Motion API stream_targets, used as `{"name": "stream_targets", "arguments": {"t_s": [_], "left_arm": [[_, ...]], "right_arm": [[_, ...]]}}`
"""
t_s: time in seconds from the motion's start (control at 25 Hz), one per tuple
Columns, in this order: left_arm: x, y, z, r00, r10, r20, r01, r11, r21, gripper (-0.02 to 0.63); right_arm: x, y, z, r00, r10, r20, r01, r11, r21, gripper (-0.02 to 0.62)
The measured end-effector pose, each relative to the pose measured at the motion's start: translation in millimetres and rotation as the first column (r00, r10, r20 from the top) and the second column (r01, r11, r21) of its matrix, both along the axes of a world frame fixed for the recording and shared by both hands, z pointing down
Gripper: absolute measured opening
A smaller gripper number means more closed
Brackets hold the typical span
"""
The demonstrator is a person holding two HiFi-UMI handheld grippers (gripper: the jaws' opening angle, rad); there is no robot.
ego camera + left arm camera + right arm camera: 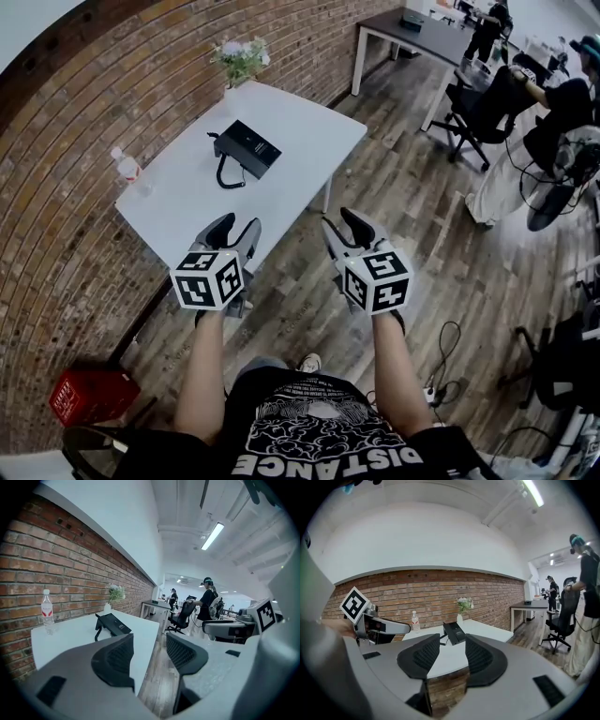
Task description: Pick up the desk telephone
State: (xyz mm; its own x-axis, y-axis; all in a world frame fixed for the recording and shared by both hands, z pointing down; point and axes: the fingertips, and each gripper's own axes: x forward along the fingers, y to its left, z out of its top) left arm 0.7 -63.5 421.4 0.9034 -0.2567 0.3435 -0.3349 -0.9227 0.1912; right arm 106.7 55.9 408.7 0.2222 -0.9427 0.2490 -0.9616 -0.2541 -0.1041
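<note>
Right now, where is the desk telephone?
In the head view the black desk telephone lies on the white table by the brick wall, left of centre, nearer the flower vase than the water bottle.

Office with a brick wall (112, 94) and a wood floor (375, 187).
A white table (309, 127) stands beside the brick, which runs below a white upper wall (431, 541). Farther along the wall are a dark table (427, 36) and a black chair (478, 112). A strip light (213, 535) glows on the ceiling. A red box (89, 394) sits on the floor by the wall.
</note>
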Motion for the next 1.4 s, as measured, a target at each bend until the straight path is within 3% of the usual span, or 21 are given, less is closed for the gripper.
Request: {"name": "stream_targets", "arguments": {"t_s": [0.52,1.0,1.4], "left_arm": [[39,-49,11,0.997,-0.073,-0.020,0.073,0.997,-0.027,0.218],[94,-143,26,0.988,-0.151,-0.009,0.150,0.985,-0.081,0.219],[134,-205,56,0.981,-0.192,0.035,0.195,0.966,-0.167,0.232]], "right_arm": [[43,-44,9,0.998,-0.056,-0.005,0.056,0.998,-0.008,0.167],[107,-147,19,0.989,-0.144,0.010,0.145,0.988,-0.062,0.175],[140,-234,31,0.967,-0.252,0.029,0.253,0.960,-0.120,0.195]]}}
